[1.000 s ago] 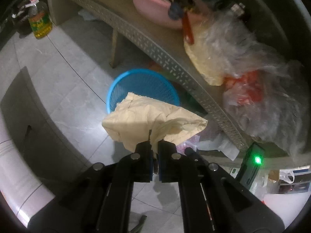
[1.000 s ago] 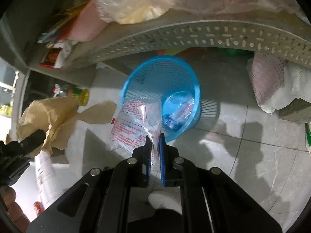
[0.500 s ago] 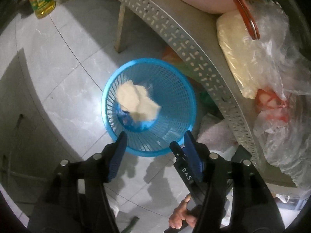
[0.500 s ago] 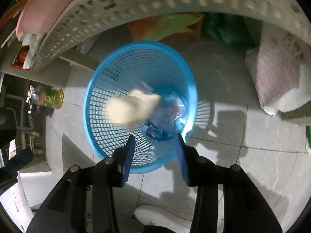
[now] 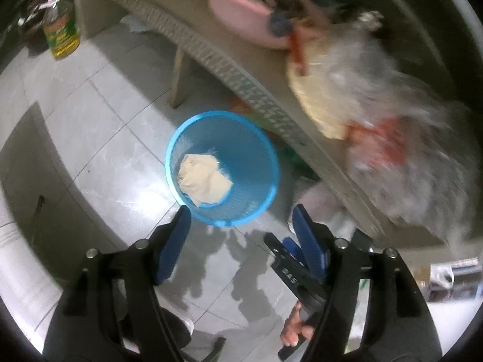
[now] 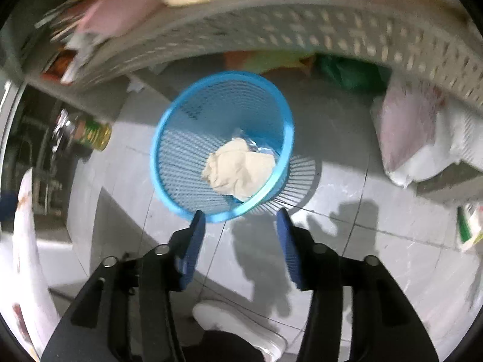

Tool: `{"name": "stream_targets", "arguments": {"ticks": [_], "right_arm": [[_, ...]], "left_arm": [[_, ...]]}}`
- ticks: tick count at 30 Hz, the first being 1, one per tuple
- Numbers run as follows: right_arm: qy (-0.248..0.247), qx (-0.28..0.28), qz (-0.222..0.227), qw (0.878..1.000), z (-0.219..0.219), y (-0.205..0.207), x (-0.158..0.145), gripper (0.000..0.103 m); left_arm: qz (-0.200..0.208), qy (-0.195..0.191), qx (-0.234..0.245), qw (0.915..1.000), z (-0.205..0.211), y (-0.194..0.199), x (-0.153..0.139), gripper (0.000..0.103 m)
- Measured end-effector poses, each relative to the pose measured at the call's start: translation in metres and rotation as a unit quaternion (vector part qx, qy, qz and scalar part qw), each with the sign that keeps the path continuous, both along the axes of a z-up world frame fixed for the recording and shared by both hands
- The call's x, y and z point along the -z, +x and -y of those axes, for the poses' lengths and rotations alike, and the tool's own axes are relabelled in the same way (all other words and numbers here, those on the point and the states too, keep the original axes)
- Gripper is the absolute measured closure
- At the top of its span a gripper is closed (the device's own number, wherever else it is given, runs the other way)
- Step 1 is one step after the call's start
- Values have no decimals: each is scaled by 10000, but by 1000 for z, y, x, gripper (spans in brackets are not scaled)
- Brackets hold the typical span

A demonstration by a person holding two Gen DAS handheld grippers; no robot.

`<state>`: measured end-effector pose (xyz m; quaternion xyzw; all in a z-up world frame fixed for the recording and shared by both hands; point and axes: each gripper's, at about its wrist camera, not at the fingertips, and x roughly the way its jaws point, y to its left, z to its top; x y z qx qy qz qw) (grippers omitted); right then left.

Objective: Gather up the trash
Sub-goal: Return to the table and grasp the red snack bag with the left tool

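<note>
**With both drops made, clear the bin and look for the next piece**

Now that the crumpled tan paper (image 5: 205, 179) lies inside the blue basket (image 5: 193, 214), you have nothing left to release. Your left gripper (image 5: 241, 220) has just been opening and its fingers stand wide apart with only floor between them. Your right gripper (image 6: 240, 226) has also just been opening, to a middling gap, and it too is empty. In the right wrist view a bit of clear wrapper (image 6: 256, 147) shows just behind the paper, at the bottom of the basket.

Both pairs of fingers hover just this side of the basket rim, so lift away rather than sweeping across it; a light mesh bin like this would probably tip at a nudge. Keep the fingers apart as you go, ready for the next pick.

For more trash, the likeliest places are the floor under the perforated surface (image 6: 302, 30), where coloured bags (image 6: 347, 72) lie, and the top of it, where plastic bags (image 5: 407, 150) are heaped. Whether those are rubbish I cannot tell, so check before you grab.
</note>
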<state>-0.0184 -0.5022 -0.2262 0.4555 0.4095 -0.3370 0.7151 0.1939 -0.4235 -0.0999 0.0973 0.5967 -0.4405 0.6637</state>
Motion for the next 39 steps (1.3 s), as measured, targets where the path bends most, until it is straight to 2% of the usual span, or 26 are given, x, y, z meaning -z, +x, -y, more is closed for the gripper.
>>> {"name": "stream_targets", "arguments": {"ticks": [4,7,11,14,18,22,28,29,31,32,34,36,37,39], "right_arm": [[-515,-533,-14,9972,-28,2,-42,37],[-768,-953,101,9924,-50,6,-74,35],[-1011,-1504,429,9825,-77,11,-115,35],[-1147,-1822,703,9740,-96,15,-143,33],[-1139,-2242,954,9631,-120,27,-166,32],[-1080,-2713,1088,9502,-148,48,-183,32],[-1010,-3168,1210,9353,-183,73,-193,32],[-994,-3222,1220,9335,-189,76,-194,32],[-971,-3344,1224,9294,-202,83,-196,32],[-963,-3415,1213,9270,-209,88,-197,32],[-959,-3540,1223,9222,-221,97,-199,32],[-950,-3627,1230,9189,-229,104,-200,32],[-925,-3697,1242,9161,-235,109,-201,32],[-903,-3782,1256,9127,-245,114,-202,32]], "left_arm": [[336,-321,161,9988,-44,-20,-48,30],[616,-692,187,9955,-87,-34,-87,26],[1263,-1093,-6,9860,-160,-58,-131,20],[1682,-1205,-318,9778,-211,-75,-144,20],[1938,-1146,-861,9705,-270,-88,-144,19],[2142,-1106,-1474,9592,-327,-95,-144,19],[2610,-898,-2408,9305,-425,-106,-145,19],[2719,-859,-2651,9211,-448,-109,-147,19],[2844,-859,-2947,9082,-478,-112,-150,19],[2937,-856,-3241,8952,-504,-114,-152,19],[2996,-849,-3660,8770,-532,-115,-153,19],[2900,-765,-4309,8511,-575,-109,-148,19],[2671,-699,-4725,8370,-601,-102,-141,19],[2166,-843,-5244,8191,-637,-87,-125,20]]}}
